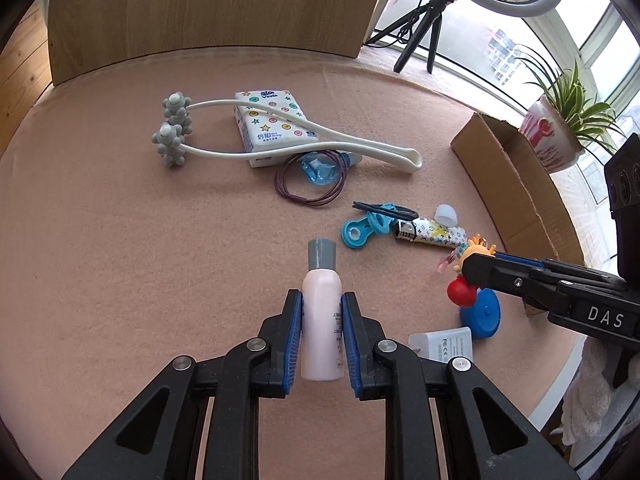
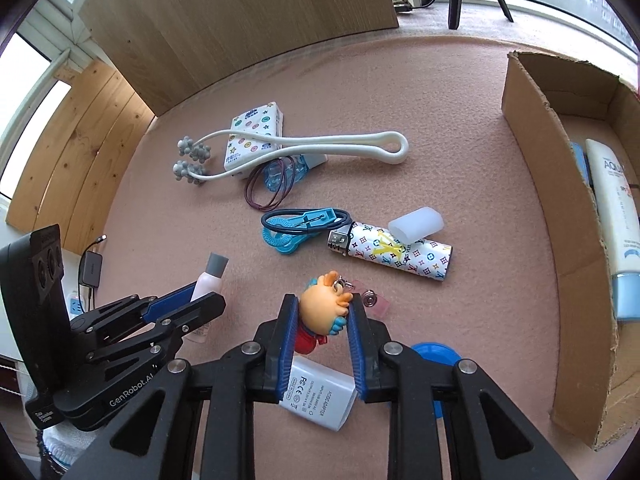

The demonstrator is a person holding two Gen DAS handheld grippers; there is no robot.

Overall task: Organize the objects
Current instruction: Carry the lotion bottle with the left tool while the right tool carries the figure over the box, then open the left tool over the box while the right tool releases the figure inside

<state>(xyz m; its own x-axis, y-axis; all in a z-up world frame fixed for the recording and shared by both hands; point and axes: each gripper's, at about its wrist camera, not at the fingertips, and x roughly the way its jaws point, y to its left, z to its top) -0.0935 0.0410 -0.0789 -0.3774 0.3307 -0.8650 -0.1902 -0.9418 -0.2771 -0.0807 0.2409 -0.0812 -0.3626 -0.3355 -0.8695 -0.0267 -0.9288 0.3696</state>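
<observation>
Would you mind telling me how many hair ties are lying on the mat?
2. A purple hair tie lies looped over the clear blue thing beside the tissue pack; a dark blue hair tie lies across the blue clip. Others may be hidden.

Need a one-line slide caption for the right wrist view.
Right gripper shut on toy keychain above adapter; lighter ahead, box right.

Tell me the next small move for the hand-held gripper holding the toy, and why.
Probably carry it right, over the cardboard box. The right hand-held gripper is already shut on the orange toy figure, and the box stands open with a white tube already inside, so it looks like the collecting place.
</observation>
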